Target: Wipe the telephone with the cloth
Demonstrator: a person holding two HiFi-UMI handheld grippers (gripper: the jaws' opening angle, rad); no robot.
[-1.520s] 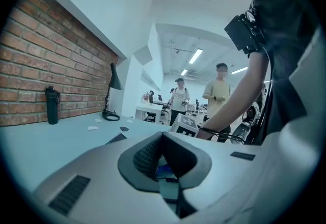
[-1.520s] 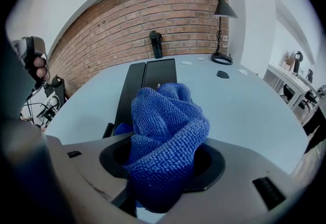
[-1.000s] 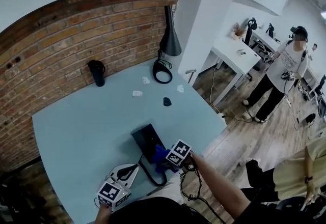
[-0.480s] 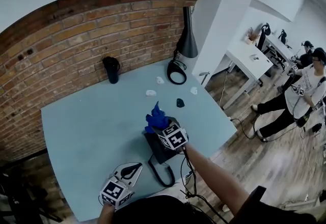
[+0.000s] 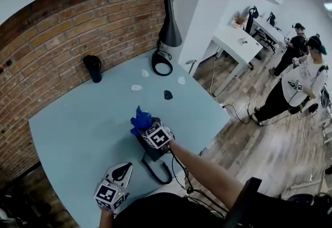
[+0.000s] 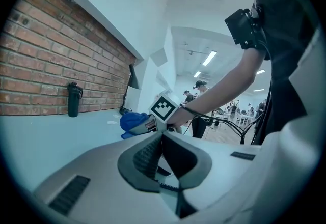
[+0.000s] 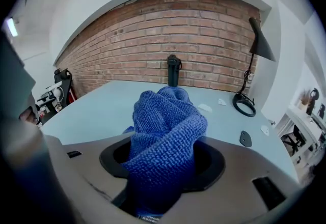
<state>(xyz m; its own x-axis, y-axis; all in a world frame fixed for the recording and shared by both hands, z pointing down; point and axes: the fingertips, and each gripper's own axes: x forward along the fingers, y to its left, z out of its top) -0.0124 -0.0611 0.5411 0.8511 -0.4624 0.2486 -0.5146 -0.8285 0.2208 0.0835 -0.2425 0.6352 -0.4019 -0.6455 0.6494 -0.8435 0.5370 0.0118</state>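
Note:
The black telephone (image 5: 151,151) lies near the front edge of the light blue table (image 5: 78,128), with its cord (image 5: 155,174) looped toward me. My right gripper (image 5: 148,127) hovers over the telephone's far end, shut on a bunched blue cloth (image 5: 140,119) that sticks out past the jaws. In the right gripper view the cloth (image 7: 165,131) fills the gap of the right gripper (image 7: 164,164) and hides the telephone. My left gripper (image 5: 122,171) stays low at the front left of the telephone. Its jaws meet with nothing between them (image 6: 162,134).
A dark bottle (image 5: 94,69) stands by the brick wall. At the far corner are a black lamp (image 5: 169,30) with a ring base (image 5: 161,65), small white bits (image 5: 136,87) and a small black piece (image 5: 168,95). People (image 5: 295,84) stand on the wooden floor right of the table.
My right gripper has carried the cloth from the telephone's near end, away from me, to its far end. The left gripper has stayed in place.

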